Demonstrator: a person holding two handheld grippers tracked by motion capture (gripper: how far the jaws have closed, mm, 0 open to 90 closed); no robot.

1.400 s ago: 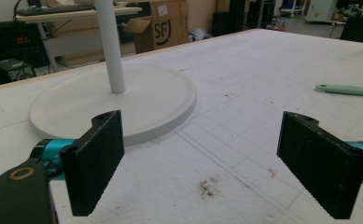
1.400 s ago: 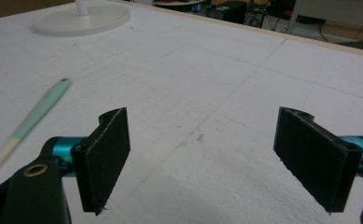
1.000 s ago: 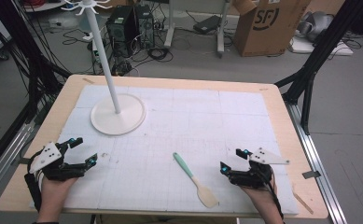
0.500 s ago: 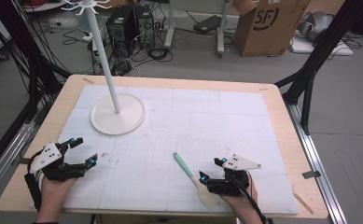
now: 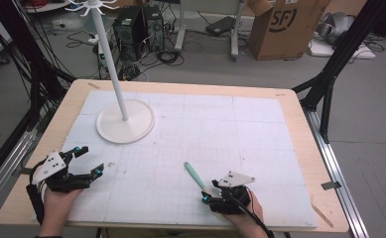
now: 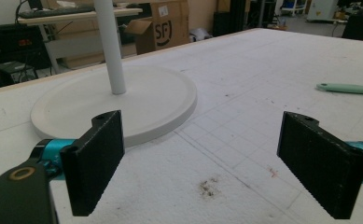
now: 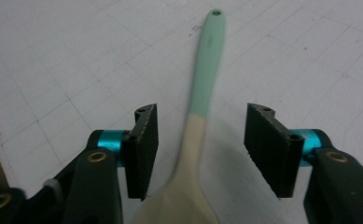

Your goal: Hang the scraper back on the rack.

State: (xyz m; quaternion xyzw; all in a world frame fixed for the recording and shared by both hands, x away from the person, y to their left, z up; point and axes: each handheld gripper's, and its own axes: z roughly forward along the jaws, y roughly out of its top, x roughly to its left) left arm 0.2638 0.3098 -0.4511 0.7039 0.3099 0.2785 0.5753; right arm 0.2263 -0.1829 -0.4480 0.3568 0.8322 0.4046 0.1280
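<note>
Seen from the high view, a spatula (image 5: 194,175) with a mint-green handle lies on the white gridded mat (image 5: 230,129) of the counter (image 5: 299,129), toward its near edge and right of centre. The right tool (image 5: 211,198) sits over the blade end, with the handle running away toward the middle of the mat. The left tool (image 5: 87,159) rests near the left edge, released and well apart from the spatula. A white stand (image 5: 125,120) with a round base rises at the far left of the mat.

In the left gripper view, the left tool (image 6: 207,168) is spread wide over bare mat, with nothing between its jaws. The stand's base (image 6: 137,100) lies just ahead, and the green handle (image 6: 349,88) shows far to the right.

In the right gripper view, the right tool (image 7: 198,149) is released, one jaw on each side of the spatula (image 7: 202,98) at the neck where green handle meets pale blade, with clear gaps on both sides. The spatula looks light, with a stiff handle; the pale blade may be flexible and smooth. The narrow neck or lower handle seems the surest hold, since the broad blade could bend or slip. Lying flat, it leaves little room beneath, so the jaws would need to sit low against the mat.
</note>
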